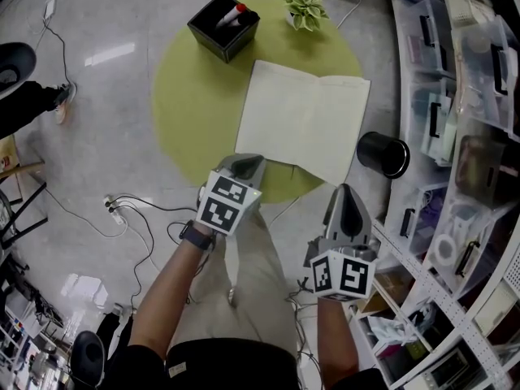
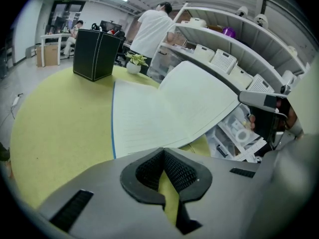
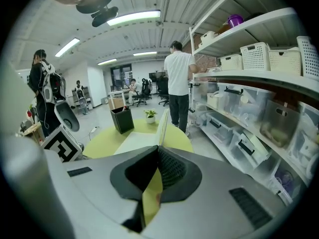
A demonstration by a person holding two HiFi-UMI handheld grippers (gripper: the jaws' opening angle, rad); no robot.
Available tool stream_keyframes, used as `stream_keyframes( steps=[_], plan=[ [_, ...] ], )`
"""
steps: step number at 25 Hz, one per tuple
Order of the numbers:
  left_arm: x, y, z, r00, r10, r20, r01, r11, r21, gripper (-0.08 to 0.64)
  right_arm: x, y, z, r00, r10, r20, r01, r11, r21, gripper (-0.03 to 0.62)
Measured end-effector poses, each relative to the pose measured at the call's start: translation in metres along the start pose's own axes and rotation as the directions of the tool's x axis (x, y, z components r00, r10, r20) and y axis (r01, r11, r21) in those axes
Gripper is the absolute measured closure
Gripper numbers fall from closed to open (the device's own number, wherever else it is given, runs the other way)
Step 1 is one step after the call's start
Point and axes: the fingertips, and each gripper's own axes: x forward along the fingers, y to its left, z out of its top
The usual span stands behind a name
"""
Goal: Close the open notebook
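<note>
The open notebook (image 1: pixel 305 120) lies on the round yellow-green table (image 1: pixel 191 104), blank cream pages up. In the left gripper view the notebook (image 2: pixel 149 113) has a blue left edge, and its right half slopes upward past the table's rim. My left gripper (image 1: pixel 244 162) is shut and empty, its tips just short of the notebook's near left corner. My right gripper (image 1: pixel 348 189) is shut too, holding nothing, off the table's near right edge. From the right gripper (image 3: pixel 157 148) the raised page (image 3: pixel 162 124) shows almost edge-on.
A black box (image 1: pixel 223 24) with a red-capped marker stands at the table's far side, beside a small potted plant (image 1: pixel 305 10). A black cup (image 1: pixel 383 153) sits right of the table. Shelves with clear bins (image 1: pixel 463 136) line the right. Cables (image 1: pixel 130 214) trail on the floor. People stand beyond.
</note>
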Motion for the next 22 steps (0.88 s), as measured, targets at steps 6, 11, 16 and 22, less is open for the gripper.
stream_keyframes(
  steps=[6,11,16,22],
  plan=[
    [0.000,0.002,0.000,1.000,0.016,-0.003,-0.016,1.000,0.004,0.543,-0.001,0.012,0.002,1.000,0.022,0.004,-0.022,1.000,-0.003,0.588],
    [0.002,0.001,0.000,1.000,0.014,-0.002,-0.014,1.000,0.001,0.543,-0.001,0.019,0.005,0.999,0.039,0.010,-0.039,0.999,-0.004,0.588],
    [0.001,0.001,0.000,1.000,0.018,-0.004,-0.018,1.000,0.004,0.543,0.000,0.028,0.007,0.998,0.054,0.020,-0.054,0.999,0.008,0.588],
    [0.002,0.001,0.000,1.000,0.019,-0.005,-0.019,1.000,0.007,0.543,0.001,0.038,0.008,0.997,0.071,0.029,-0.071,0.997,0.013,0.588]
  ],
)
